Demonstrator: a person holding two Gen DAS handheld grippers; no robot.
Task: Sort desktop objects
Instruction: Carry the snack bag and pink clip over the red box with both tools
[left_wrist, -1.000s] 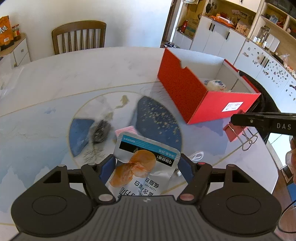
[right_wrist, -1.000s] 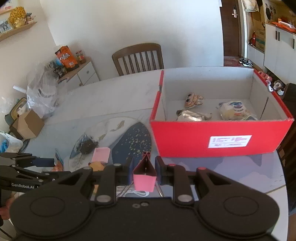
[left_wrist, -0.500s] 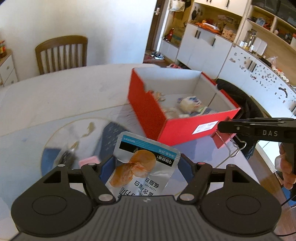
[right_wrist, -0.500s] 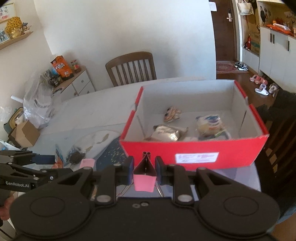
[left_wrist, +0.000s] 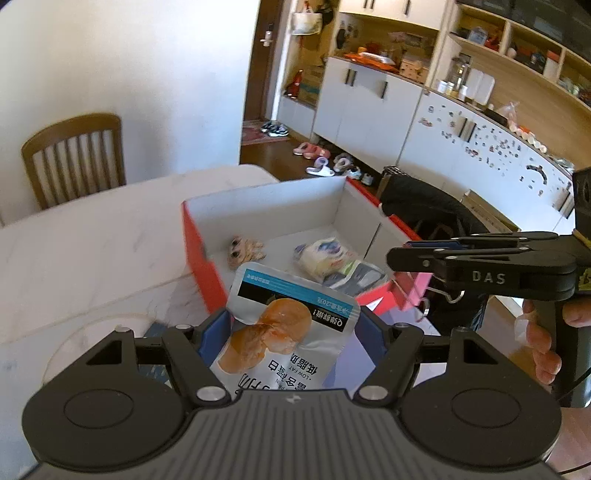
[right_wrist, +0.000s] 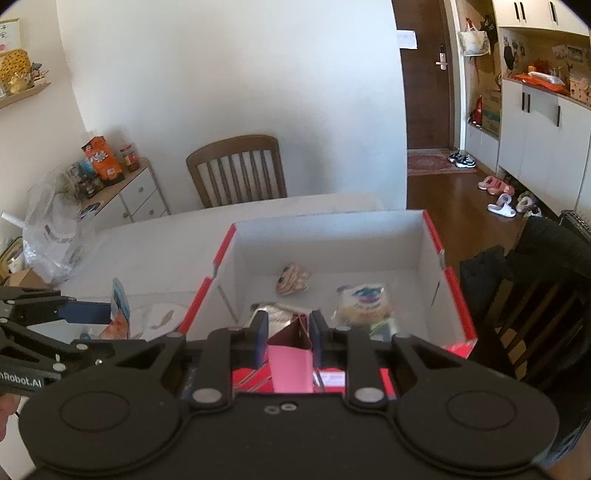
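My left gripper (left_wrist: 295, 332) is shut on a silver snack pouch (left_wrist: 284, 332) with an orange food picture, held up at the near left corner of the red box (left_wrist: 199, 251). My right gripper (right_wrist: 290, 330) is shut on a pink binder clip (right_wrist: 290, 365), over the box's near wall (right_wrist: 458, 295). Seen from the left wrist, the right gripper (left_wrist: 406, 258) hangs over the box's right side with the clip (left_wrist: 413, 291) below it. The left gripper (right_wrist: 88, 312) and pouch (right_wrist: 120, 310) show at the left of the right wrist view. Inside the box lie three wrapped snacks (right_wrist: 364, 302).
The box stands on a white marble table (left_wrist: 92, 243) with a painted round inlay (right_wrist: 159, 317). A wooden chair (right_wrist: 236, 170) stands behind the table, a dark chair with a black garment (right_wrist: 535, 258) at the right. A person's hand (left_wrist: 543, 343) grips the right tool.
Both grippers rose and moved toward the red box with their loads still held. The box now fills the middle of both views, and the table's inlay has dropped out of the left view.
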